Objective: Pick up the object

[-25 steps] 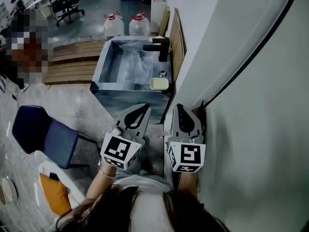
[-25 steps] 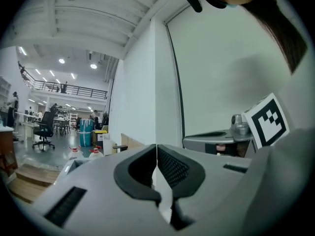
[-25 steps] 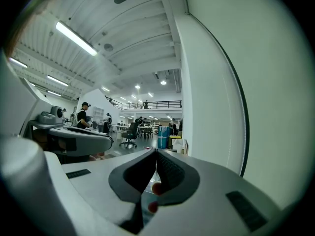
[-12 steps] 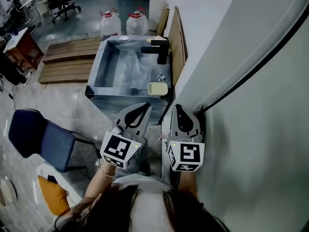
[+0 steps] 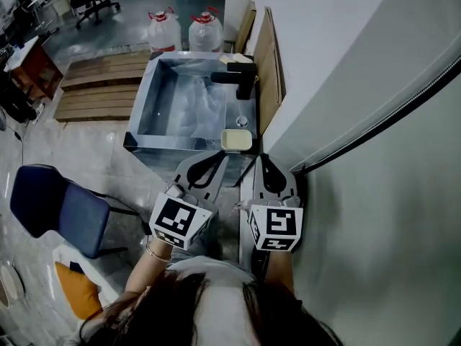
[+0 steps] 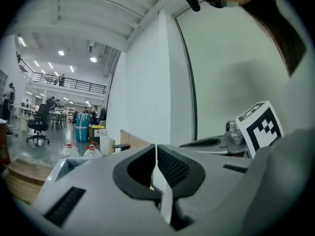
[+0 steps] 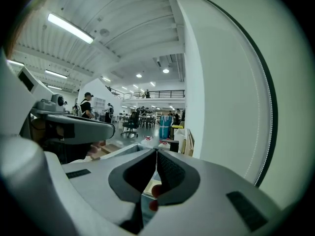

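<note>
A pale yellow rectangular block (image 5: 236, 140) lies on the near right corner of a steel sink (image 5: 142, 109). A black faucet (image 5: 239, 77) stands on the sink's right rim. My left gripper (image 5: 217, 157) is shut and empty, its tips just short of the sink's near edge, left of the block. My right gripper (image 5: 263, 158) is also shut and empty, just below and right of the block, close to the wall. In the left gripper view the left gripper (image 6: 155, 147) has its jaws pressed together. The right gripper view shows the right gripper (image 7: 156, 152) shut too, with the sink beyond it.
A white wall (image 5: 360, 121) runs along the right, with a wooden board (image 5: 268, 63) leaning behind the sink. Two water jugs (image 5: 165, 26) stand past the sink, and wooden pallets (image 5: 94, 85) lie to its left. A blue chair (image 5: 57, 207) stands at lower left.
The sink and the yellow block have come closer to both grippers' tips. Both grippers stay shut and side by side.
</note>
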